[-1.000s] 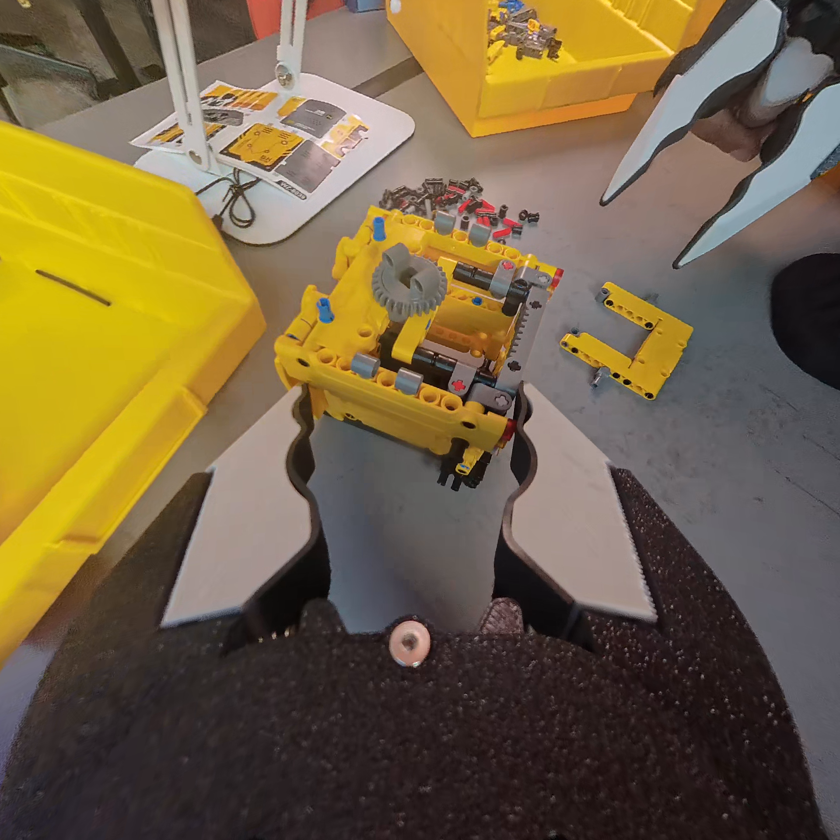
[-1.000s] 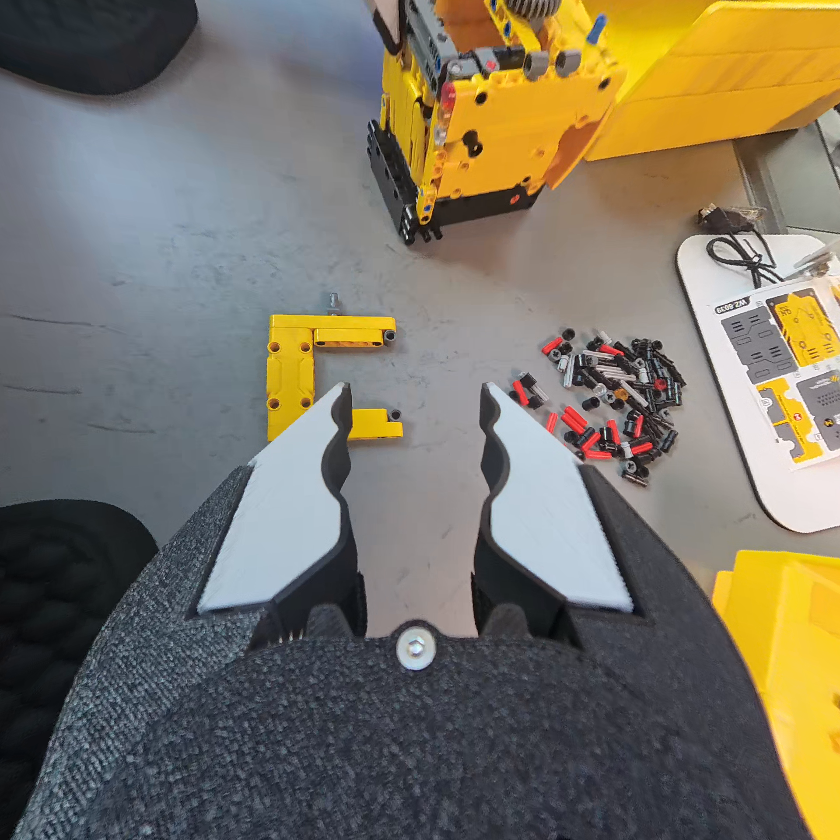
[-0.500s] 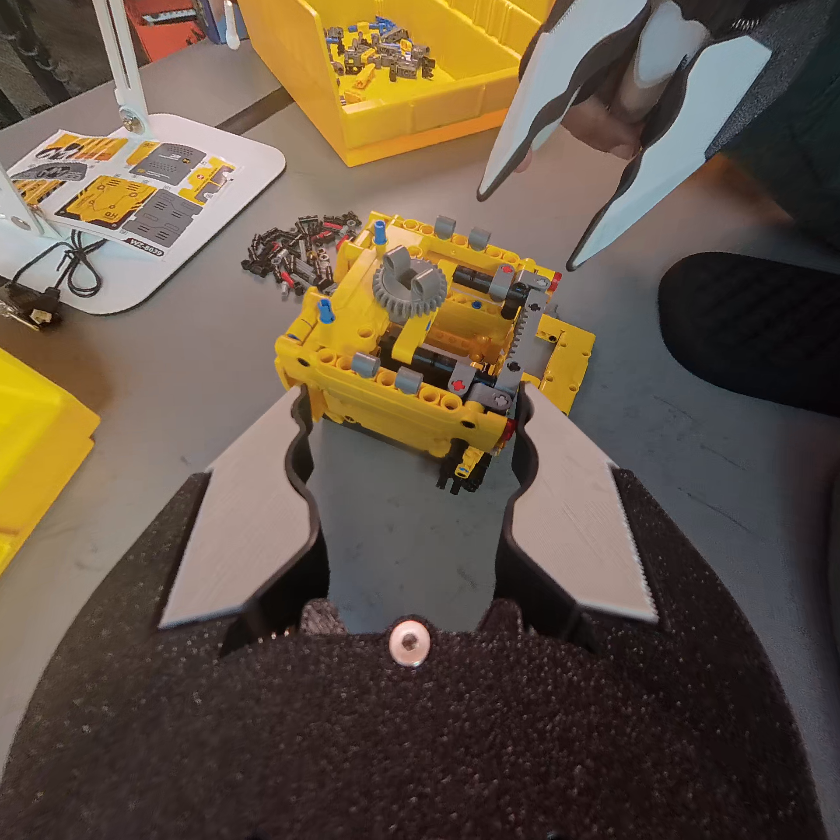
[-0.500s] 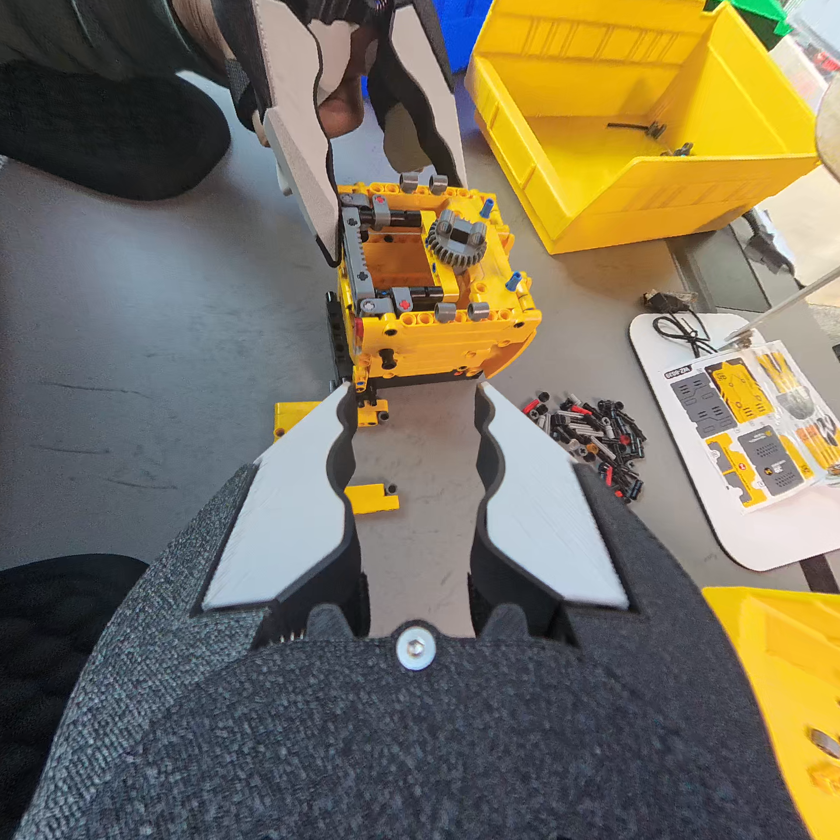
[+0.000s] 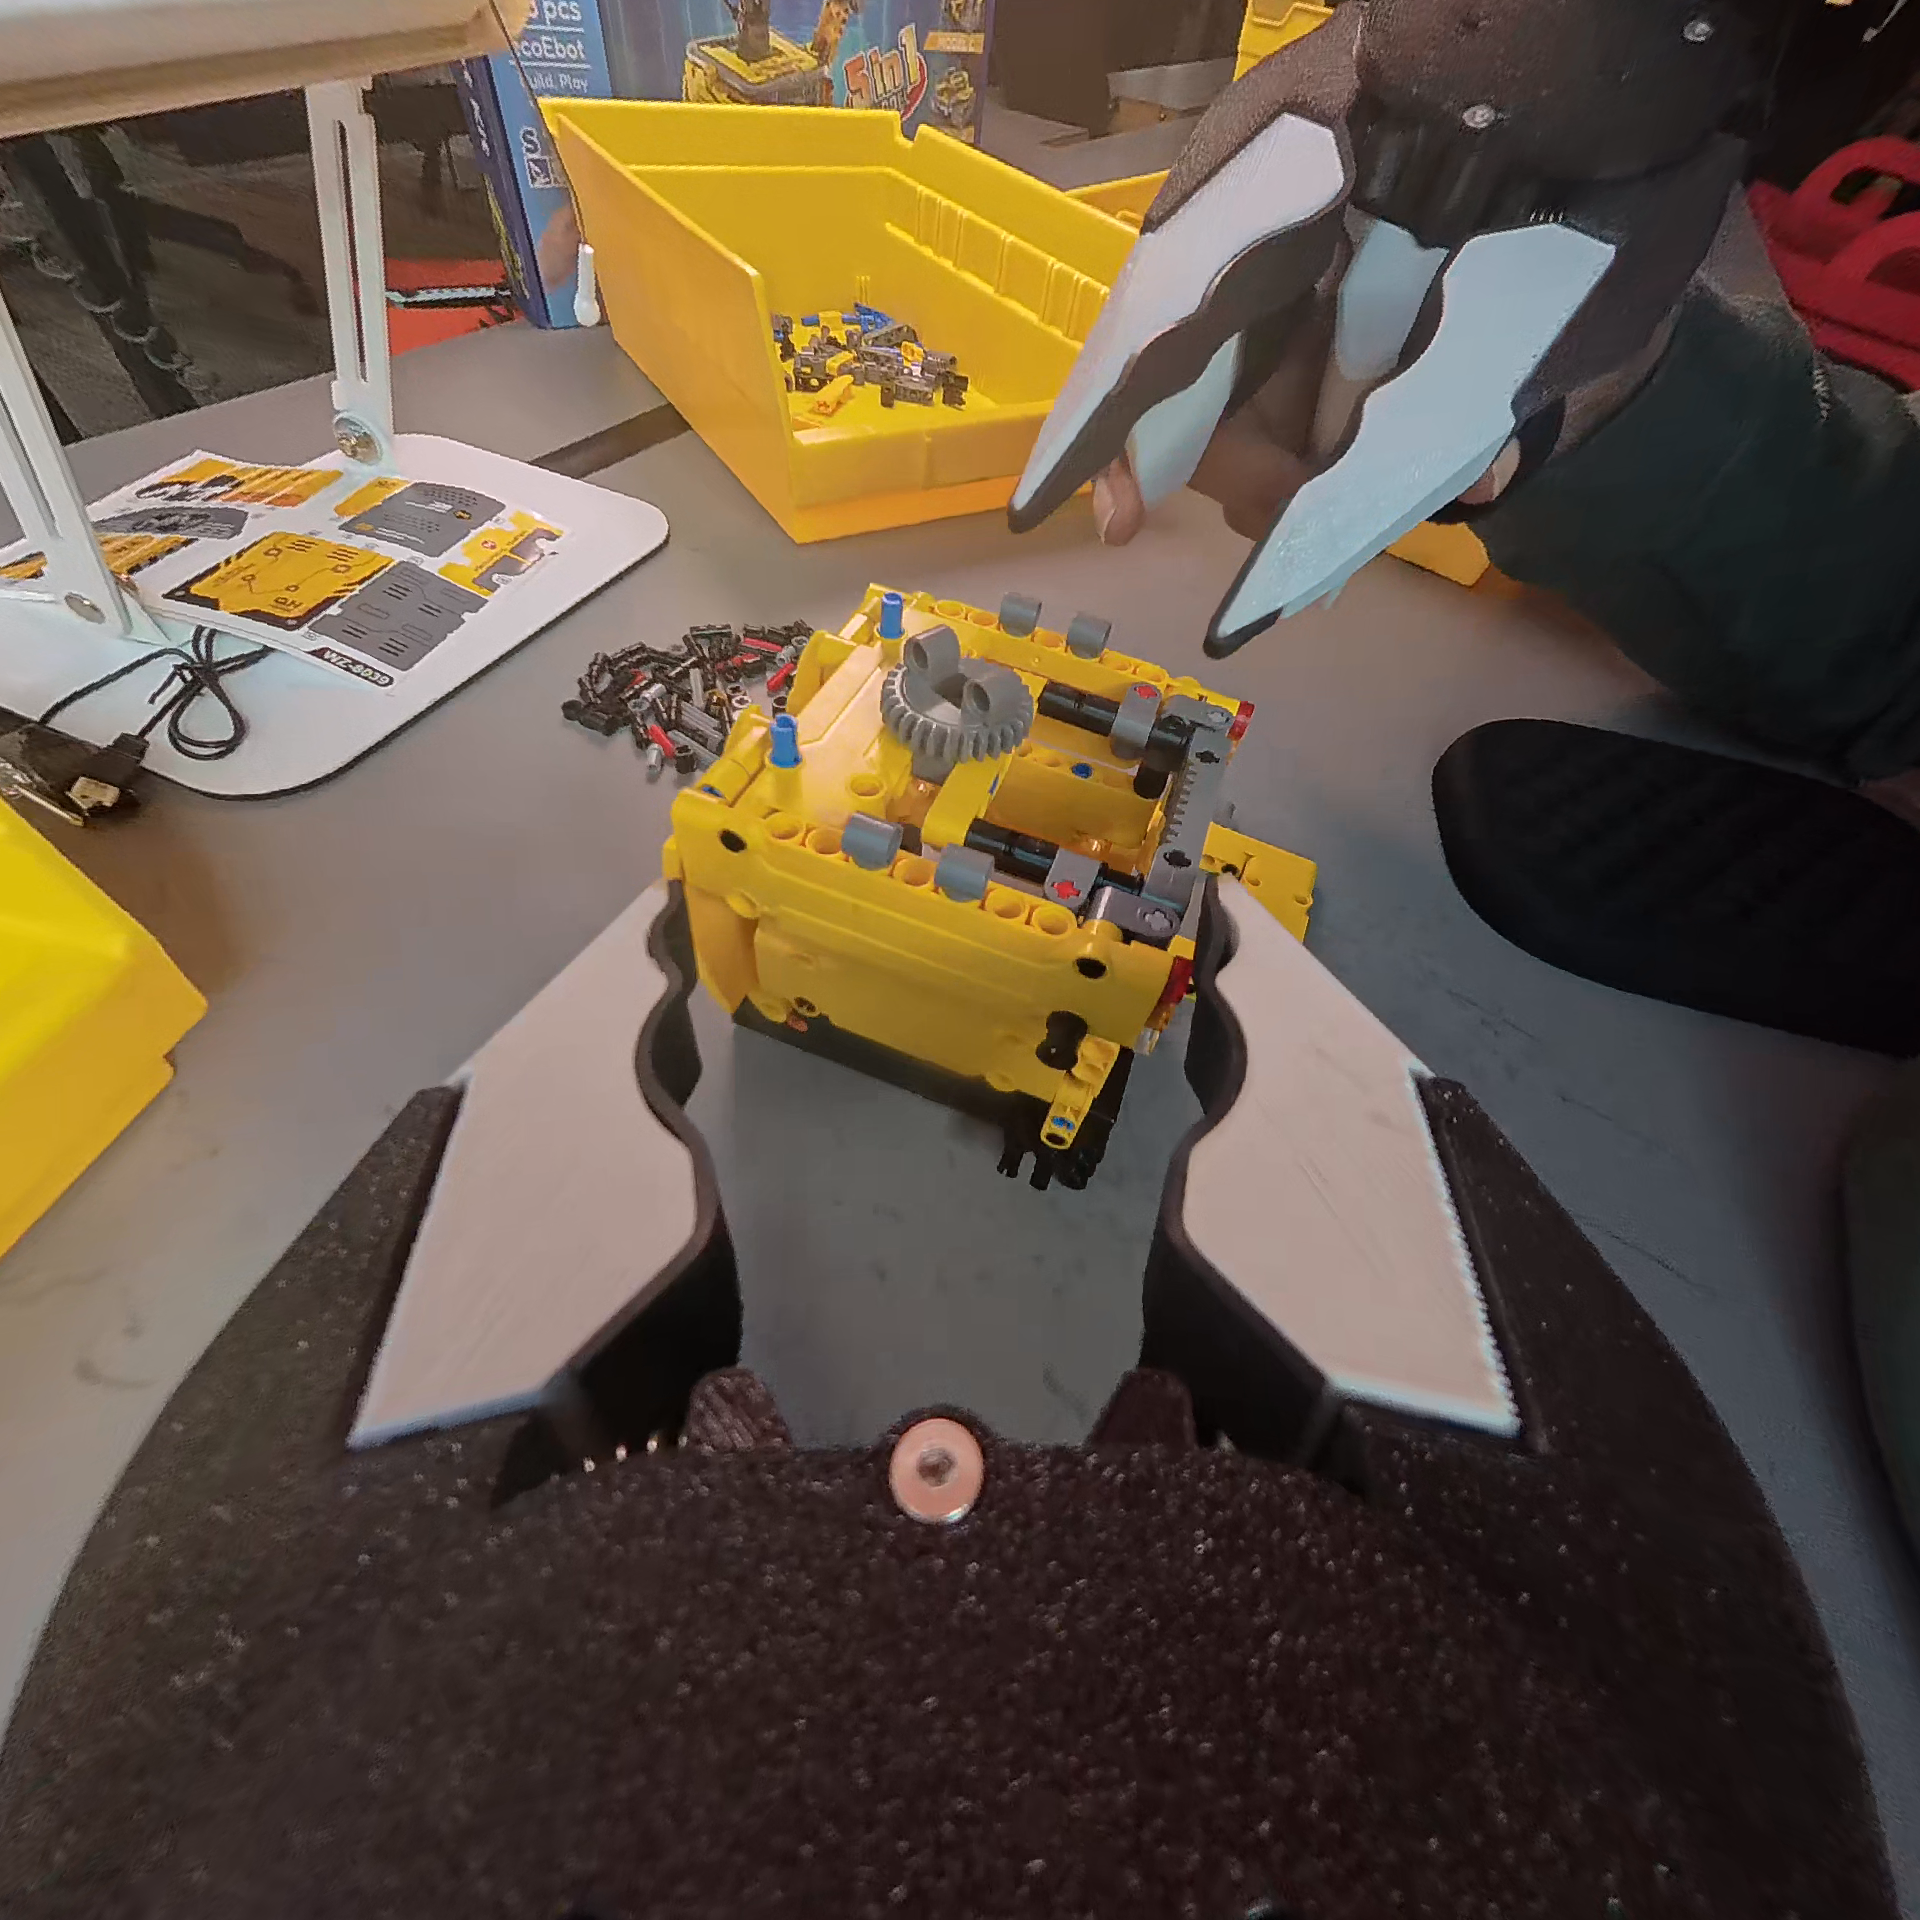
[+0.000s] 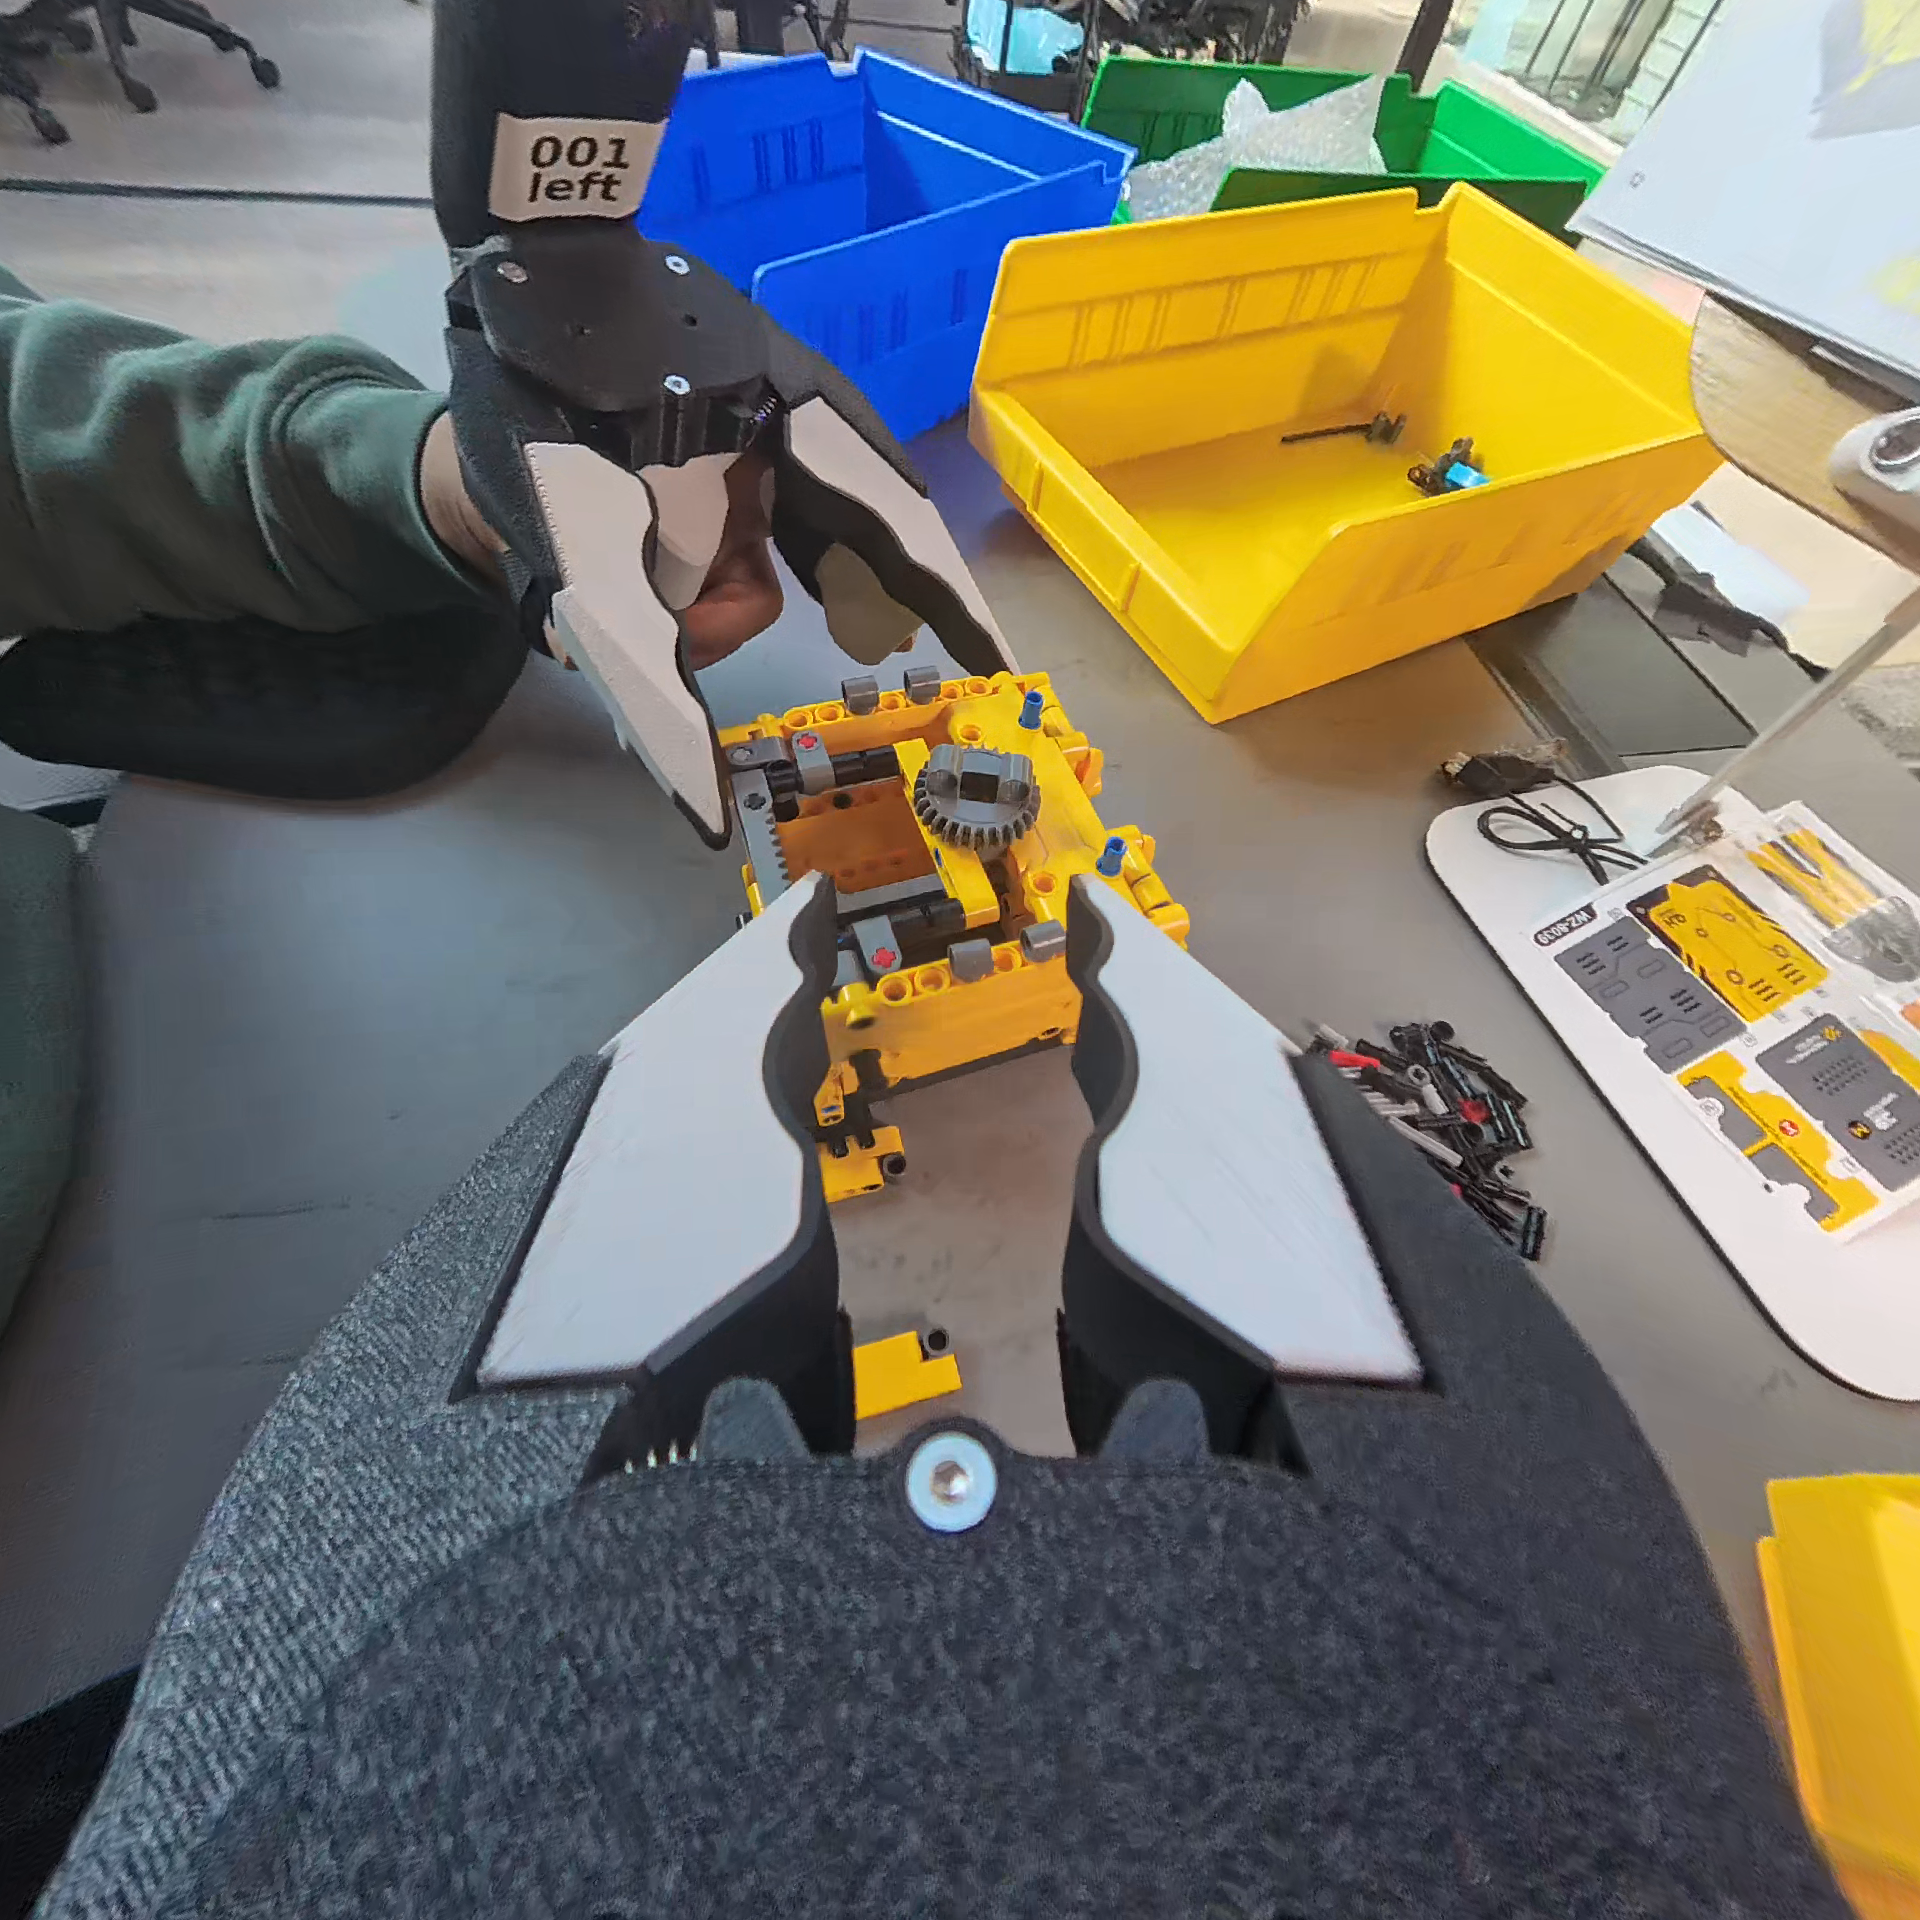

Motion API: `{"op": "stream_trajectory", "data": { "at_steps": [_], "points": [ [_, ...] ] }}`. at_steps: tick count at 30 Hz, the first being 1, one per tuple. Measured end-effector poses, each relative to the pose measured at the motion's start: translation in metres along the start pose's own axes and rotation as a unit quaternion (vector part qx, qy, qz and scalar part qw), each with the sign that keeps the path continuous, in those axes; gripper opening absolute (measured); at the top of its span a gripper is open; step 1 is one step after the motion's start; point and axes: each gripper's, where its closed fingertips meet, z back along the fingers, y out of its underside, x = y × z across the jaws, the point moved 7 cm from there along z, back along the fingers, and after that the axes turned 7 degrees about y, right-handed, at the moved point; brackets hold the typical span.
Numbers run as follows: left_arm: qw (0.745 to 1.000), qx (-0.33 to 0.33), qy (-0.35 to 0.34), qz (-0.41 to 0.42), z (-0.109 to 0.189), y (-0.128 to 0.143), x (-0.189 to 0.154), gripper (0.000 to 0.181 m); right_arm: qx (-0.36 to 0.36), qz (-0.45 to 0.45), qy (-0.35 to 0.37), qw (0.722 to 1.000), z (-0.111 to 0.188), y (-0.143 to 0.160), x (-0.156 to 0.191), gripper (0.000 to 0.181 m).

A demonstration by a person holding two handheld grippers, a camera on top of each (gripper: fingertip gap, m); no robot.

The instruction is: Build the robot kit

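Gripping the yellow brick model [image 5: 966, 883] from both sides, the left tongs [image 5: 940, 914] are spread pretty wide, one finger against each flank of the boxy build, so it's clamped on it. The model sits on the grey counter [image 5: 416, 914], roughly mid-surface, with a grey gear [image 5: 956, 707] standing up on top and a grey toothed rack [image 5: 1184, 821] along one side.

The right tongs [image 6: 940, 894] hang above the model with the fingers apart, not pinching anything; in the left wrist view they [image 5: 1122, 582] float over the far edge of the build, clear of it. From the right wrist view the tips overlap the model's near top edge, but I can't tell if they actually touch.

Other stuff around: a little pile of black and red pins [image 5: 686, 686] just beside the model, a yellow flat piece [image 6: 904, 1371] on the counter under the right tongs, a sticker sheet [image 5: 312, 561] on a white stand base [image 5: 582, 540], and a yellow bin [image 5: 831, 312] with small parts toward the far edge. Blue bin [image 6: 883, 208] and green bin [image 6: 1455, 125] are behind another yellow bin [image 6: 1299, 582] in the right wrist view.
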Motion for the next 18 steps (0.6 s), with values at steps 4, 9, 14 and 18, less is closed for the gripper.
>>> {"op": "stream_trajectory", "data": {
  "at_steps": [4,9,14,18],
  "points": [
    [1.0,-0.004,-0.009,-0.01,-0.002,0.0,-0.002,0.092,0.02,-0.024,0.012,0.999,-0.015,-0.005,0.0,0.043],
    [1.0,0.002,-0.024,-0.014,-0.003,0.001,-0.004,0.089,0.038,-0.047,0.017,0.998,-0.028,-0.01,0.003,0.039],
    [0.999,0.006,-0.032,-0.021,-0.004,0.0,-0.006,0.088,0.063,-0.039,0.039,0.996,-0.038,-0.013,0.005,0.028],
    [0.999,0.007,-0.032,-0.022,-0.004,0.001,-0.006,0.088,0.071,-0.023,0.018,0.997,-0.04,-0.015,0.001,0.023]
  ]
}}
